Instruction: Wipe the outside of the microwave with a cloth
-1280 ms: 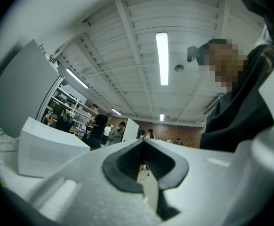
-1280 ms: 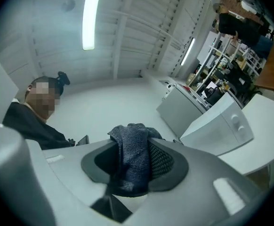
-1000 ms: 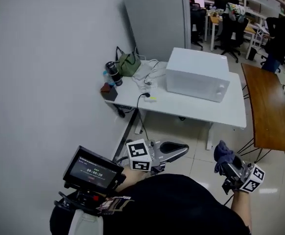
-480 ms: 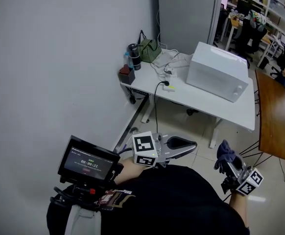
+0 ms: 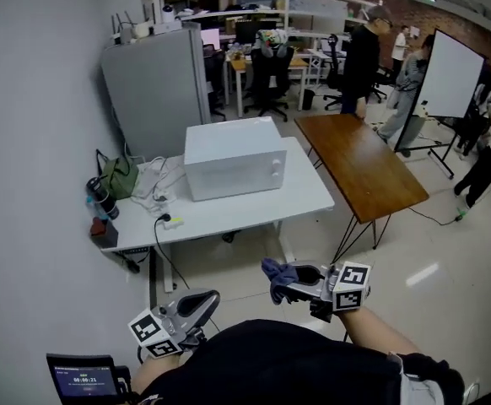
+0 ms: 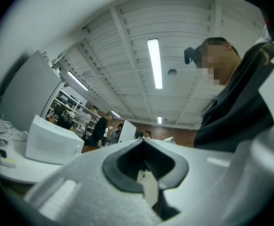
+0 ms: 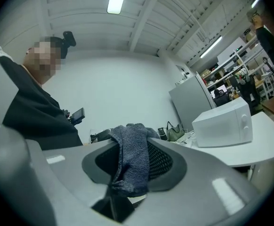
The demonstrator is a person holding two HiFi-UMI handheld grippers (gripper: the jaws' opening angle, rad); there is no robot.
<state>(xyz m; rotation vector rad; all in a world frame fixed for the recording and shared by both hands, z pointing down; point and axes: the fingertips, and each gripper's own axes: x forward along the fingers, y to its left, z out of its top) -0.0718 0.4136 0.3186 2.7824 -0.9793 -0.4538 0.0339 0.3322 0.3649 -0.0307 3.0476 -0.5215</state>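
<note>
right hand-held gripper [image 7: 133,166]: pinching a dark blue-grey cloth [image 7: 130,154], which is bunching between the pads and drooping over them.
left hand-held gripper [image 6: 144,164]: pressing together on nothing, hanging low near the person's body.
microwave [image 5: 233,157]: sitting on the white desk [image 5: 309,197], far from both grippers, its knob side facing near; the cloth is not yet touching it.
clutter: a bag [image 5: 121,175], a bottle [image 5: 100,197] and cables [image 5: 163,182] are lying to the microwave's left.
step in hand: approaching the desk, by my reading; wiping is not yet beginning.
doing it well: bringing the loose fold of cloth flat onto the top or front panel rather than leading with the jaw tips, pressing lightly so the microwave is not sliding, and steering clear of the cables.
</note>
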